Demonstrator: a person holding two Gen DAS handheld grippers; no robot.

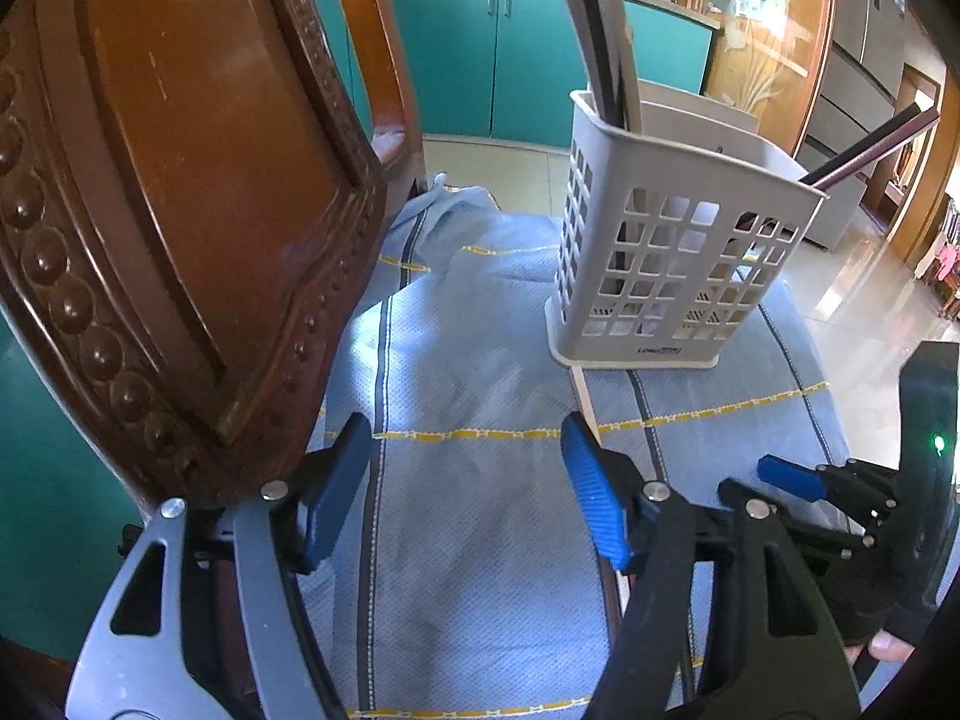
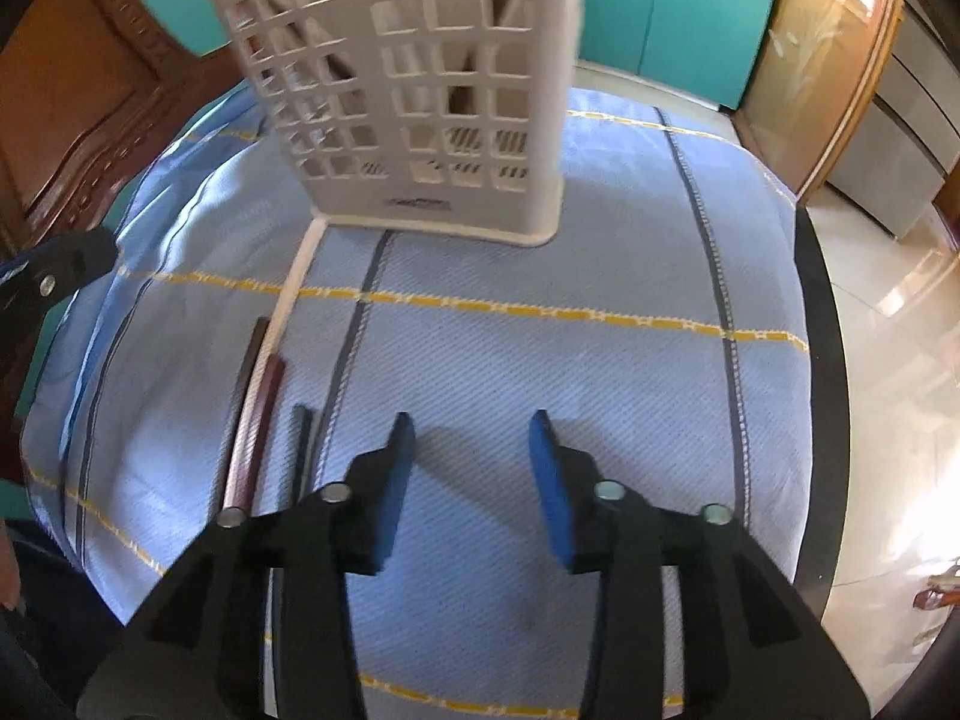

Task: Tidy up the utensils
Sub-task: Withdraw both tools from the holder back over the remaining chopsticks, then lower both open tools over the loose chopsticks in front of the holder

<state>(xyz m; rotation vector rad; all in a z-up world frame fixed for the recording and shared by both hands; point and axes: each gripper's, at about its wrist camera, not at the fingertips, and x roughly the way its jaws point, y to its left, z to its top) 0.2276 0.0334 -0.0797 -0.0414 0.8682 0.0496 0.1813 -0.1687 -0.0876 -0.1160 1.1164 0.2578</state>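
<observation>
A white slotted utensil basket [image 1: 672, 240] [image 2: 420, 90] stands upright on the blue cloth [image 1: 480, 360]. Grey and black flat utensils [image 1: 600, 42] and dark maroon chopsticks [image 1: 870, 150] stick out of it. On the cloth lie a pale chopstick [image 2: 294, 288], a maroon one [image 2: 258, 420] and two dark ones [image 2: 303, 438], all left of my right gripper [image 2: 474, 480]. That gripper is open over bare cloth. My left gripper [image 1: 468, 486] is open too, with nothing between its fingers; the pale chopstick [image 1: 585, 396] runs past its right finger.
A carved wooden chair back [image 1: 180, 180] stands close on the left of the left gripper. The table's dark edge [image 2: 822, 360] curves along the right, with tiled floor beyond. Teal cabinets [image 1: 480, 60] stand behind. One blue pad [image 1: 786, 476] of the right gripper shows in the left wrist view.
</observation>
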